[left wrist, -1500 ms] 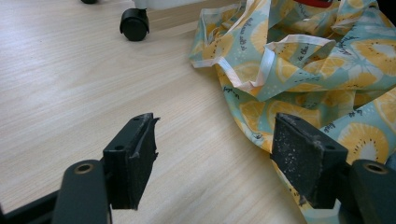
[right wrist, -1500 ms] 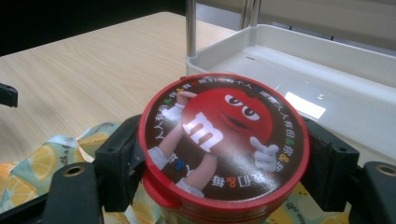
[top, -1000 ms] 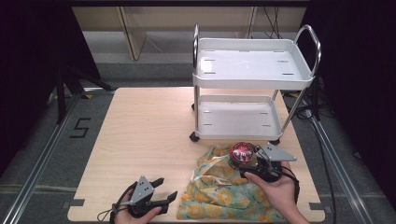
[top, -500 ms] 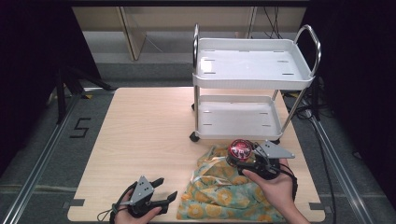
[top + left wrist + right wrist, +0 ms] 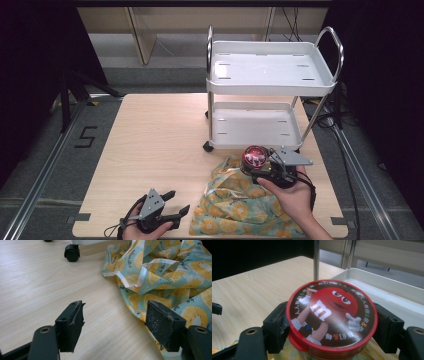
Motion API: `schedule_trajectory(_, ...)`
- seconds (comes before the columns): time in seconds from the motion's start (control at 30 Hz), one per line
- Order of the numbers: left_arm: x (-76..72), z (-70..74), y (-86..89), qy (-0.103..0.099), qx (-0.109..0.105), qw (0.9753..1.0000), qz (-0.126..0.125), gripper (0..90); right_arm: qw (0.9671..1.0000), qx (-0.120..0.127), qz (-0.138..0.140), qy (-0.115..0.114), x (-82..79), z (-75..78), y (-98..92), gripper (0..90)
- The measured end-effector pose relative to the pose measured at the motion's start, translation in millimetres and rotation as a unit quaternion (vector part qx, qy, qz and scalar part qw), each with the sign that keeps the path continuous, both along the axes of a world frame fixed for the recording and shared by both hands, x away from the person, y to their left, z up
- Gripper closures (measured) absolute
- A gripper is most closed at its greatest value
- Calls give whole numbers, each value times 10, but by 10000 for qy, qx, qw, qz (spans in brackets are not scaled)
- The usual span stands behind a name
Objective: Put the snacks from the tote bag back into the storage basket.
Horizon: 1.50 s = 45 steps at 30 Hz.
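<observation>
A round jar with a red M&M's lid [image 5: 255,157] [image 5: 331,312] hangs above the crumpled lemon-print cloth bag [image 5: 245,200] [image 5: 165,277], with my right gripper [image 5: 261,167] [image 5: 332,327] shut on it just below the lid. The jar is near the front edge of the white cart's lower shelf [image 5: 255,125] [image 5: 387,290]. My left gripper [image 5: 175,202] [image 5: 115,325] rests low at the table's front edge, left of the bag, open with nothing between its jaws.
The two-shelf white cart [image 5: 270,75] stands on the back right of the wooden table [image 5: 150,135], both shelves bare. One black caster [image 5: 72,253] is near the bag. Dark floor and rails lie beyond the table's sides.
My right gripper has carried the jar slightly up and back toward the cart. The left gripper has stayed put.
</observation>
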<state>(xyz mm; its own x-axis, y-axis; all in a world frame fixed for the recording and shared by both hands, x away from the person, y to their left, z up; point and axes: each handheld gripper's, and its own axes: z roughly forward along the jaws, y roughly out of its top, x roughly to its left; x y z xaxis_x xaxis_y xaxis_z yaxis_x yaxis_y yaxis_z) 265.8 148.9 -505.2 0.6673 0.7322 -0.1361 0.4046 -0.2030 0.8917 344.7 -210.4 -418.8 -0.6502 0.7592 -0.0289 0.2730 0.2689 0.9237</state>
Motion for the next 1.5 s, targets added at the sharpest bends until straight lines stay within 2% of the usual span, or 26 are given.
schedule_trajectory(0.1, -3, -1, -6, 5, -30, 10000, 7, 301, 10000, 33, 3, 81, -3, 4, 10, 267)
schedule_trajectory(0.27, -2, 2, 0, -5, 7, 10000, -2, 302, 10000, 26, 29, -14, 29, 23, 15, 267)
schedule_trajectory(0.3, -1, 2, 1, -5, 10, 10000, -3, 302, 9998, 126, 99, 84, 37, 25, 28, 267)
schedule_trajectory(0.33, -1, 2, 1, -5, 10, 10000, -3, 301, 9998, 126, 99, 84, 37, 25, 28, 267)
schedule_trajectory(0.43, -2, 0, -7, -3, -39, 10000, 8, 302, 10000, 42, -16, 16, 44, 40, 21, 267)
schedule_trajectory(0.5, -3, -1, -8, 7, -41, 10000, 18, 301, 9999, 94, 52, 45, 62, 39, 28, 267)
schedule_trajectory(0.57, -3, 1, -5, -7, -20, 10000, -1, 302, 10000, 46, -18, -23, 66, 42, 24, 267)
schedule_trajectory(0.63, -1, 3, 3, -11, 4, 10000, -3, 302, 9999, 105, -9, 132, 67, 46, 37, 267)
schedule_trajectory(0.77, -3, 3, -3, -13, -32, 10000, 9, 302, 9999, 109, 28, 66, 91, 44, 39, 267)
schedule_trajectory(0.8, -9, 8, -3, -4, -16, 10000, 18, 302, 10000, 4, 28, -95, 112, 51, 26, 267)
schedule_trajectory(0.83, -9, 8, -4, -4, -20, 10000, 18, 302, 9999, 78, 1, 68, 99, 53, 35, 267)
schedule_trajectory(0.93, -4, 3, -4, -22, -38, 10000, 16, 302, 10000, 46, -25, -45, 115, 59, 30, 267)
schedule_trajectory(0.97, -3, 4, -2, -10, -27, 10000, 9, 302, 9999, 111, 17, 67, 115, 58, 42, 267)
schedule_trajectory(1.03, -3, 3, -3, -19, -37, 10000, 13, 302, 9999, 116, -4, 65, 122, 62, 45, 267)
schedule_trajectory(1.17, -2, 18, 13, -99, 106, 9999, -45, 302, 9999, 95, 20, 56, 141, 72, 50, 267)
schedule_trajectory(1.23, -2, 19, 14, -98, 122, 9999, -35, 302, 9999, 117, 26, -8, 152, 72, 60, 267)
schedule_trajectory(1.27, -3, 18, 13, -94, 110, 9999, -27, 302, 9999, 86, 34, 87, 148, 80, 59, 267)
schedule_trajectory(1.37, -2, 17, 14, -95, 111, 9999, -33, 302, 9999, 144, 11, 80, 154, 74, 70, 267)
schedule_trajectory(1.5, -2, 17, 15, -95, 105, 9999, -30, 302, 10000, 76, -26, 18, 164, 74, 74, 267)
